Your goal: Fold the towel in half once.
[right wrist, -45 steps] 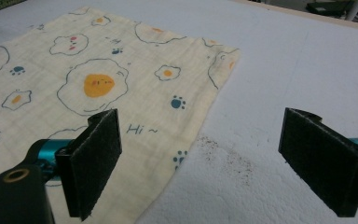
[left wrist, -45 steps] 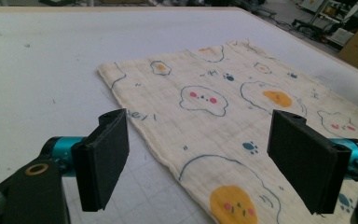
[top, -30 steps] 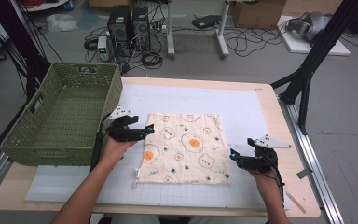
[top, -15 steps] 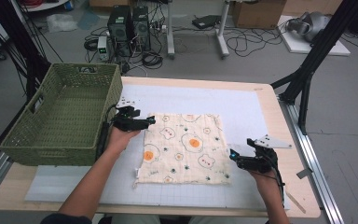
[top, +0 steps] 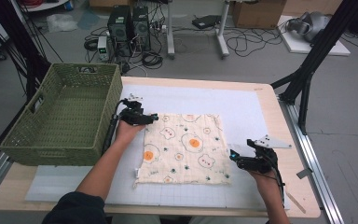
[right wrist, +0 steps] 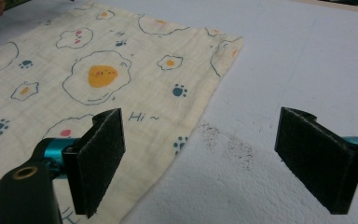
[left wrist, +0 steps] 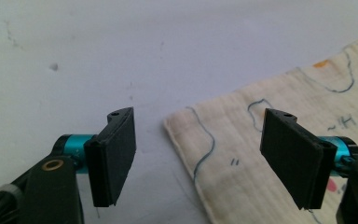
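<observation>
High view: green basket [top: 60,116] waits at left; the egg-print cloth [top: 184,148] lies flat mid-frame. Left gripper [top: 150,118], jaws just narrowing but clear, straddles its upper-left corner; right gripper [top: 233,160] gapes released at its lower-right edge, likely for folding.

table [top: 279,116] | white mat [top: 242,107] | on mat: cloth [top: 184,149] | basket [top: 60,116]

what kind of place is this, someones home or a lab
Most likely a lab or workshop set up for recording. The table stands inside a black frame, computer towers and loose cables sit on the floor, and a person works a cloth with handheld grippers.
</observation>
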The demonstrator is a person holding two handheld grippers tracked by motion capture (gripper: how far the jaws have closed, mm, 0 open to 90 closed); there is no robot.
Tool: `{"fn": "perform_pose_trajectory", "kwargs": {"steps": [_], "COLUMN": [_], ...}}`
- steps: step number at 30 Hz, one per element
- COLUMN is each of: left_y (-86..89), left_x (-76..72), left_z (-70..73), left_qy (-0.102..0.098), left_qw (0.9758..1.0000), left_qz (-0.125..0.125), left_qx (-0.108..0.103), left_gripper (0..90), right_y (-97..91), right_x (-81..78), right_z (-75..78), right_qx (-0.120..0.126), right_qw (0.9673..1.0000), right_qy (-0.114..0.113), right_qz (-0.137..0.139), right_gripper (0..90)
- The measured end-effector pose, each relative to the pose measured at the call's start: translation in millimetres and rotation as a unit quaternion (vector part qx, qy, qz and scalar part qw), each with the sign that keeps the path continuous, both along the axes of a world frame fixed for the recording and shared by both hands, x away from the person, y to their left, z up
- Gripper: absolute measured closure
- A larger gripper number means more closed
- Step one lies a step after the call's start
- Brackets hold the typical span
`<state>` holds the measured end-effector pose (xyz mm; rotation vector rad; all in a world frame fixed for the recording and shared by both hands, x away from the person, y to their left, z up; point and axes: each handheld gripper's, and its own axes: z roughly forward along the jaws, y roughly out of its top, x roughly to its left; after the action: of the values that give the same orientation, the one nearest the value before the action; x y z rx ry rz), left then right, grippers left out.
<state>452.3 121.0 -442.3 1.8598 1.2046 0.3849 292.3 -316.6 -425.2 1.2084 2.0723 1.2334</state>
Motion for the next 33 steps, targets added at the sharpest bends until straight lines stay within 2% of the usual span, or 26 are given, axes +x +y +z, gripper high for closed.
{"fn": "perform_pose_trajectory", "kwargs": {"steps": [2,5,7,11,16,19,22,24,27,30,33], "left_y": [-0.7,-0.7,0.0,-1.6,-9.8,-11.3,-13.0,-13.7,-13.2,-12.4,-9.5], "left_x": [0.3,0.5,1.2,1.5,-1.3,-2.3,-3.9,-4.6,-5.4,-5.5,-5.8], "left_z": [-1.8,-0.6,-2.0,-6.4,-7.1,-6.9,-6.2,-5.9,-5.5,-5.5,-3.6], "left_qy": [0.007,-0.005,-0.005,-0.001,-0.021,-0.024,-0.027,-0.027,-0.022,-0.02,-0.017], "left_qw": [1.0,1.0,0.9999,0.999,0.996,0.9957,0.9953,0.9953,0.9954,0.9961,0.9973], "left_qz": [-0.001,0.0,0.004,-0.003,-0.017,-0.022,-0.035,-0.044,-0.055,-0.052,-0.044], "left_qx": [-0.001,0.007,0.014,0.045,0.085,0.087,0.086,0.082,0.075,0.068,0.056], "left_gripper": [28.0,30.6,31.8,35.5,38.7,44.6,55.0,64.3,85.0,86.3,86.3], "right_y": [-0.4,-1.8,-2.7,-2.9,-2.5,-1.6,-0.6,0.1,1.3,2.9,7.0], "right_x": [0.2,0.2,0.4,0.6,3.2,4.9,6.5,7.6,10.3,16.0,27.5], "right_z": [-0.4,-1.3,-1.7,-1.6,-3.2,-4.0,-4.5,-4.6,-4.4,-4.4,-5.3], "right_qx": [-0.001,-0.001,-0.001,0.0,-0.002,-0.003,-0.003,-0.003,0.0,0.002,-0.011], "right_qw": [1.0,1.0,1.0,1.0,1.0,0.9999,0.9999,0.9999,0.9999,0.9997,0.9996], "right_qy": [0.0,0.002,0.004,0.002,0.008,0.011,0.013,0.012,0.014,0.023,0.025], "right_qz": [0.001,0.0,-0.003,-0.003,-0.003,-0.003,-0.003,-0.002,-0.002,-0.005,-0.01], "right_gripper": [15.2,15.2,15.2,15.2,15.2,15.2,15.2,15.3,15.2,15.2,12.5]}}
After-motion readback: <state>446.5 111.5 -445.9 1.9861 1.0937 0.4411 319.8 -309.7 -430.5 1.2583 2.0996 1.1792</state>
